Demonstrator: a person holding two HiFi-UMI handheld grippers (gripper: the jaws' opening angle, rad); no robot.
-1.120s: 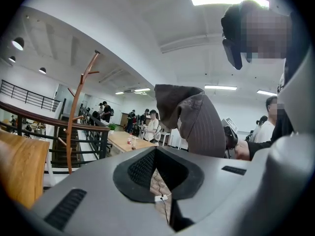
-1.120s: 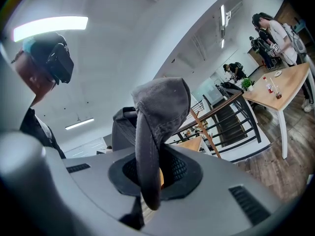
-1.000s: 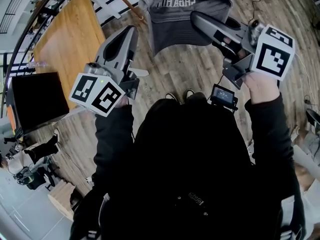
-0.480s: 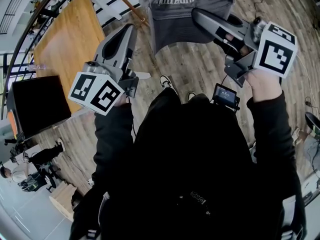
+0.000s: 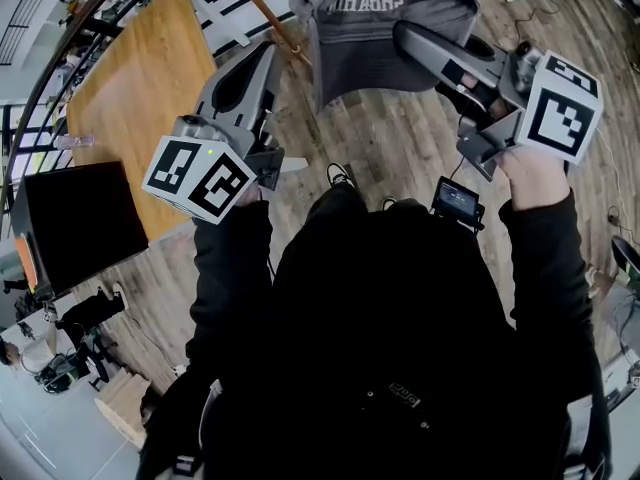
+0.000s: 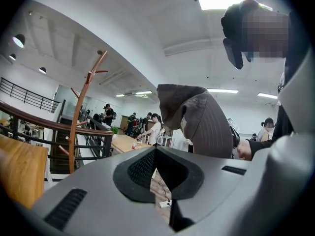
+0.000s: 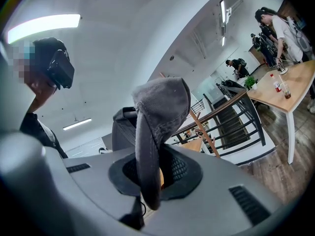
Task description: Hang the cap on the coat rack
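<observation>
Cap (image 5: 385, 38), grey with pale lettering on its crown, is being held up in front of the person over the plank floor (image 5: 400, 153). Right claw (image 5: 410, 38) is clamping it: in the right gripper view both jaws are pressing on the edge of the brim, and the crown is rising above the claw and folding over toward the camera. Left claw (image 5: 262, 58) is pointing the same way beside it, to the left of the cap and not touching it. In the left gripper view its jaws are standing all but together, with only a thin slit between the pads, and nothing is sitting between them; the cap is showing beyond them, to the right of centre.

Coat rack (image 5: 255, 3), a wooden pole with angled pegs, is standing ahead of the left claw. In the head view it is lying just beside the left edge of the cap; in the left gripper view clear space is showing between rack and cap, so the cap is not on a peg.

Wooden counter (image 5: 140, 88) is standing to the left of the rack, with a dark screen (image 5: 80, 213) near its closer end. A black railing (image 6: 59, 132) is running behind the rack
</observation>
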